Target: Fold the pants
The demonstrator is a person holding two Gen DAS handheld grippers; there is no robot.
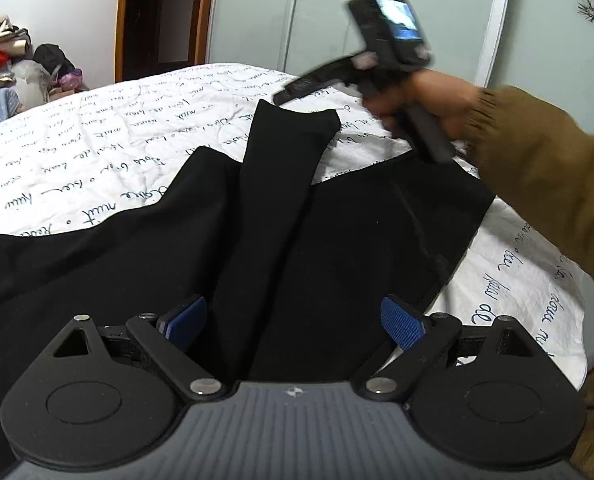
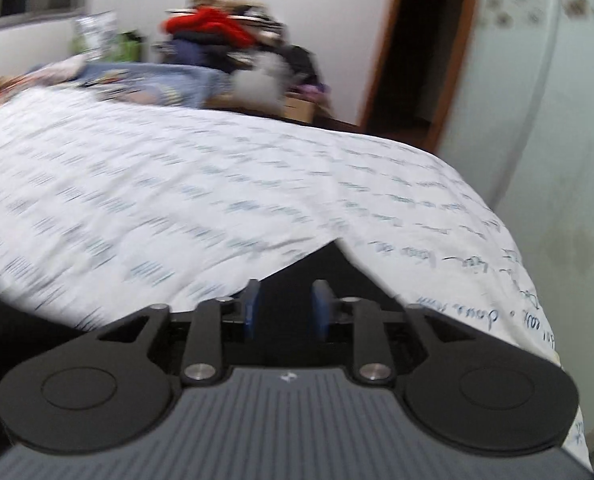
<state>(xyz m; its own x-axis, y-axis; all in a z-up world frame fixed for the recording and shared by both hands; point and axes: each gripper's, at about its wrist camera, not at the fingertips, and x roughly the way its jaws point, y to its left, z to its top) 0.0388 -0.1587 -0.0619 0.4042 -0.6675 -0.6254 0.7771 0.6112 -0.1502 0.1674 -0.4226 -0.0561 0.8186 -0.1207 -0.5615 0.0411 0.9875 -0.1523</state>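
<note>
While the black pants (image 1: 281,240) lie spread on the white bed (image 1: 109,136), I hold the left gripper (image 1: 295,322) with jaws wide and empty above them, the right gripper (image 2: 285,307) narrowly parted, gripping nothing, pants' edge just ahead.

Ahead of my tongs, a white script-printed bedspread (image 1: 117,128); beyond it, a heaped clothes pile (image 2: 217,36), wooden-framed dark doorway (image 1: 165,16), pale green wardrobe doors (image 1: 297,20).

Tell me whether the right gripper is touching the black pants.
Cannot tell. In the left wrist view the right gripper is blurred at the far pant-leg end of the black pants; the right wrist view shows dark fabric between its blue pads, contact unclear.
</note>
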